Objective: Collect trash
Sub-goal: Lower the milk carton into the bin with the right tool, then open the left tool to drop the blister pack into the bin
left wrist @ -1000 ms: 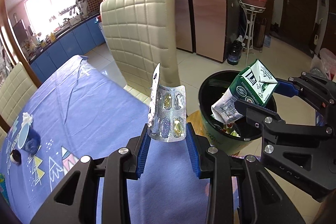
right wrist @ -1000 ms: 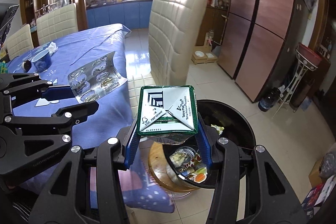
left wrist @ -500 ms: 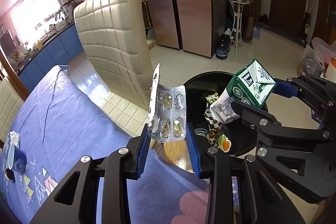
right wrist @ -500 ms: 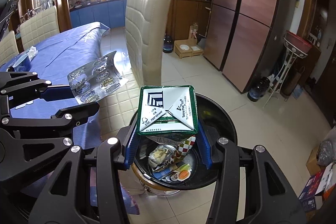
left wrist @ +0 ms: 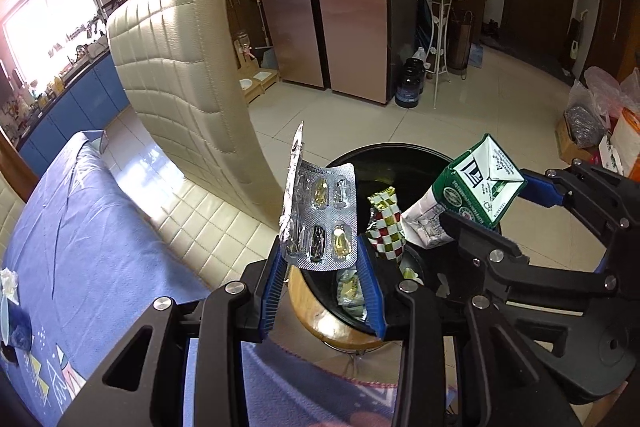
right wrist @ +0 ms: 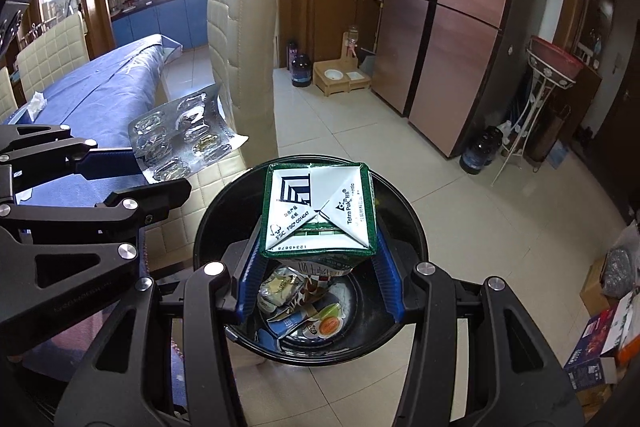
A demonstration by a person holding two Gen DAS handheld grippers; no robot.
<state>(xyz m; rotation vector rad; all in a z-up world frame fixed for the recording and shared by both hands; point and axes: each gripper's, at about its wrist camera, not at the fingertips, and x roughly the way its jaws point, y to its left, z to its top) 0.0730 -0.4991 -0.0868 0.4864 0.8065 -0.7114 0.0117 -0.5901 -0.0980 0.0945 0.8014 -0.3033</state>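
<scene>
The left claw (left wrist: 322,267) is closed on the lower edge of a foil blister pack (left wrist: 320,217), which stands upright between the blue pads, just over the near rim of the black trash bin (right wrist: 416,227). Some pockets hold yellow capsules; others look crushed or empty. It is a thin, light sheet, stiff only across its pockets, with a torn foil flap sticking up, so an edge pinch like this one suits it, and it will likely flutter rather than drop straight.

The right claw (right wrist: 318,259) is closed on a green-and-white Tetra Pak carton (right wrist: 318,213), gripped across its side walls with the folded end facing the camera, directly above the bin's opening. Its body looks creased and probably empty, so light, soft-walled and easily squashed; the folded end is the firmer place to hold.

Wrappers (right wrist: 304,311) already lie inside the bin.
</scene>
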